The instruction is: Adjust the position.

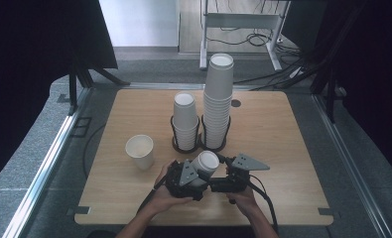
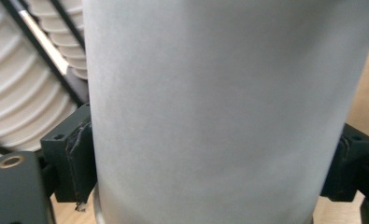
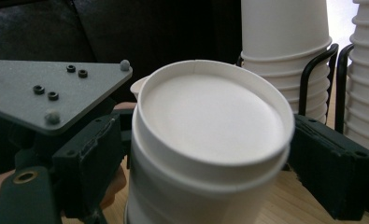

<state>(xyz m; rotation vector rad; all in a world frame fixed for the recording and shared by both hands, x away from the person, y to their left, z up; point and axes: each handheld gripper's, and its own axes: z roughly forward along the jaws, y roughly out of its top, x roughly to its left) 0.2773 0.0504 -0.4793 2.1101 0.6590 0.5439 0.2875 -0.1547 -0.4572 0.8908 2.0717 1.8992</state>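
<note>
— What have you got closest to you?

— My two hands near the front edge of the table (image 1: 283,198), about the middle of it, each with a set of tongs. Between them is an upside-down paper cup (image 1: 205,162), lifted and tilted, its closed bottom facing up. In the right gripper view (image 3: 210,140) a second rim shows just under the top one, so it looks like nested cups rather than one.

— And the left tongs?

— The left gripper (image 1: 187,174) has its jaws on the two sides of the cup wall; in its own view (image 2: 210,163) the pads lie against the paper on both sides, so I read it as clamped on the cup.

— The right?

— The right gripper (image 1: 231,174) comes in from the other side. Its jaws stand wide, one on each side of the cup's upper end. Whether the pads press the rim, I cannot tell.

— What lies farther back?

— A single cup (image 1: 140,151) standing upright, mouth up, to the left of my hands, toward the left edge. Behind, at the middle of the table, a black wire rack (image 1: 199,144) with two rings: the short stack (image 1: 185,121) in the left ring, the tall stack (image 1: 218,101) in the right, both upside down, just beside each other.
</note>
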